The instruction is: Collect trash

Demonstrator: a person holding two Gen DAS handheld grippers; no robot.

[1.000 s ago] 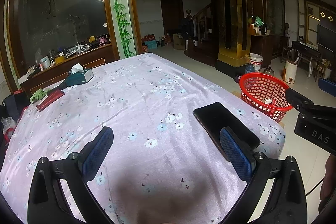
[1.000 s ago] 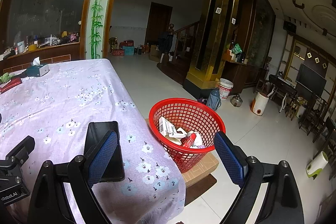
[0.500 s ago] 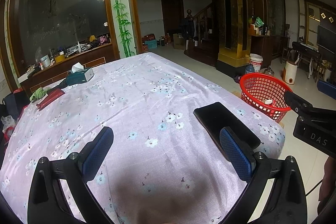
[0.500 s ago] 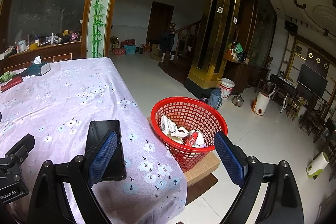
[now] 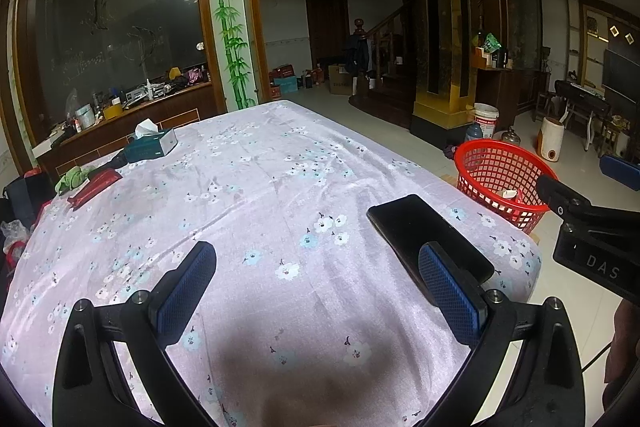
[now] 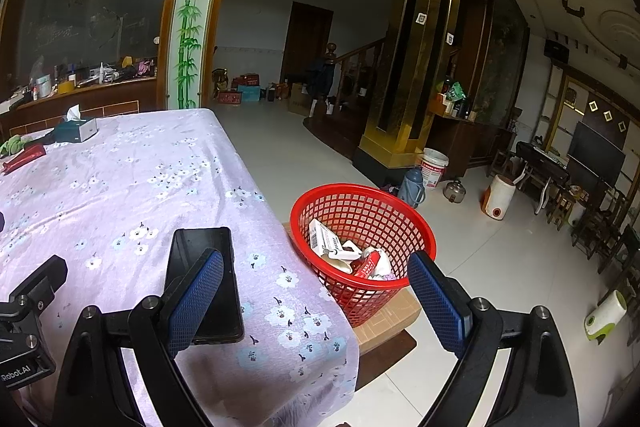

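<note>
Far left on the worktop (image 5: 256,163), which is covered by a lilac floral cloth, lie a green rag (image 5: 72,177) and a red packet (image 5: 94,186), touching or nearly so. Just beyond them stands a teal tissue box (image 5: 152,145) with a tissue protruding.

The left claw (image 5: 316,285) hangs above the near part of the cloth, released, its blue pads wide apart and nothing between them. A black smartphone (image 5: 424,235) lies flat, screen up, near the worktop's right corner; the claw's right-hand pad overlaps it in the left wrist view, but whether it touches cannot be told.

In the right wrist view the same smartphone (image 6: 204,275) lies beside the cloth's edge, partly behind the left-hand pad of the right claw (image 6: 316,299). That claw is likewise released and empty, spanning the worktop's corner and the basket.

The red mesh basket (image 6: 362,247) stands off the worktop on a low brown box or board (image 6: 386,319) on the tiled floor, just beside the hanging cloth. The collected trash (image 6: 348,255) rests inside it: a white carton bearing a barcode, a red wrapper and crumpled pale pieces, possibly paper.

Further right on the floor stand a white bucket (image 6: 434,167), a blue flask (image 6: 412,187) and a kettle (image 6: 454,191).
</note>
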